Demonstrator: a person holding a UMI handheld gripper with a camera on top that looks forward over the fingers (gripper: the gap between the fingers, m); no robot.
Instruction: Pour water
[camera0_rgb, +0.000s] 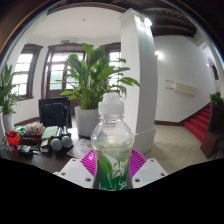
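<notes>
Nearest to us, the gripper (112, 166) has its two pink-padded fingers (90, 162) closed in on a clear plastic water bottle (112, 140). We see a pad pressed against each side of the bottle's lower body, so we judge it held, lifted and upright rather than resting on anything. The bottle carries a green label low down and a pale cap (112, 100) on top. Whether that cap is screwed on tight or only sitting there, we cannot tell from this angle.

Left of the bottle and a little farther off lies the table (40, 152), cluttered with headphones (60, 142), a red item and other small things we cannot name. We see no cup or glass near the bottle to receive the water, though one may be hidden below.

Behind the bottle stands a large leafy plant (95, 75) in a pale pot. Beyond that there are windows to the left, a white pillar just right of the bottle, and a staircase well off to the right.

We think the risks here are plain. If the cap is on, tipping pours nothing. If it is off, a thin plastic wall squeezed this low could buckle and push water out early. A bottle held low can also swing or slip between the pads as it tilts, and water could land on the headphones.
</notes>
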